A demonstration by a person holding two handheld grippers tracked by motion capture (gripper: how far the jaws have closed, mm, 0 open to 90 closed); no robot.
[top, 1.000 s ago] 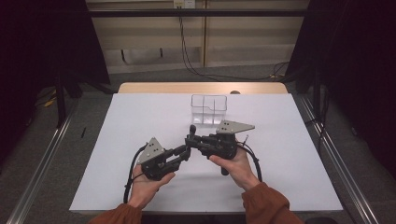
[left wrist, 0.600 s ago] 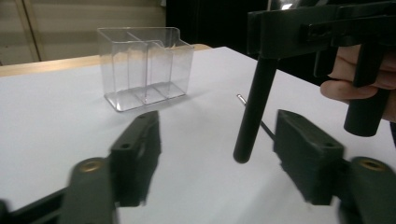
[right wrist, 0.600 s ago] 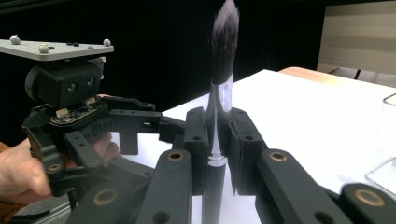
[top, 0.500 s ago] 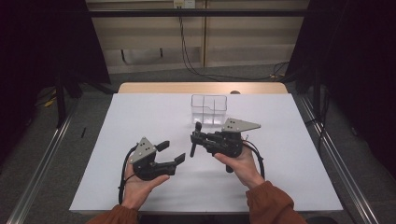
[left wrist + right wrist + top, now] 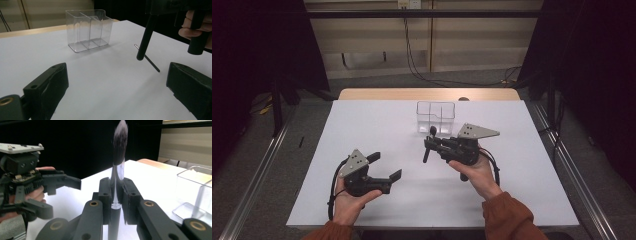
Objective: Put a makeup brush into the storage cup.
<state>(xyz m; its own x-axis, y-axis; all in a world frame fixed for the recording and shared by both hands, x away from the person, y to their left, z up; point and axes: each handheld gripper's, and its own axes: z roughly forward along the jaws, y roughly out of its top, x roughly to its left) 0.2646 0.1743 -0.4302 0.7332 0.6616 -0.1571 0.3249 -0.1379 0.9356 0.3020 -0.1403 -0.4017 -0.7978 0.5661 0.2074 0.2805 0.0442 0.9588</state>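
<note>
My right gripper (image 5: 434, 144) is shut on a black makeup brush (image 5: 426, 156) and holds it upright above the white table. In the right gripper view its jaws clamp the silver ferrule, and the dark bristles (image 5: 119, 142) point up. The brush handle (image 5: 146, 35) hangs just above the table in the left gripper view. My left gripper (image 5: 385, 166) sits to the lower left of the brush, clear of it. Its jaws have just been opening and now stand wide with nothing between them. A clear plastic organiser (image 5: 435, 117) with compartments stands behind the brush.
The white table cover (image 5: 522, 190) spreads around both hands. A thin dark stick with a silver tip (image 5: 147, 58) lies on the table just behind the brush handle. Metal rails run along both sides of the table, and cables hang at the back wall.
My left gripper was close up against the brush handle; it has opened wide and drawn back to the left and toward the person. The right gripper and brush stayed put.
</note>
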